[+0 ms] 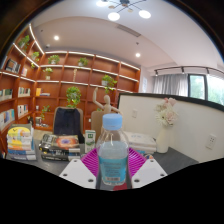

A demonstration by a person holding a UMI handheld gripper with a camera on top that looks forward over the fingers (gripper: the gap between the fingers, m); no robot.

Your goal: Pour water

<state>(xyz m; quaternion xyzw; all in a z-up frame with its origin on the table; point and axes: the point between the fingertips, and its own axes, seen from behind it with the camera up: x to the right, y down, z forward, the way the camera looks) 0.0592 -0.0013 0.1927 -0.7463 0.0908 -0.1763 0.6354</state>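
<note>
Gripping a clear water bottle (113,155) with a white cap, both pink pads (93,160) of the gripper (113,172) pressed against its sides, upright between the 2 fingers. Beyond, a table (180,158) bearing stacked books (58,146); farther back, plant-lined wooden shelves (85,85).

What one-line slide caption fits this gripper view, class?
Gripper holds a capped water bottle upright between its pink pads above a desk, bookshelves beyond.
</note>
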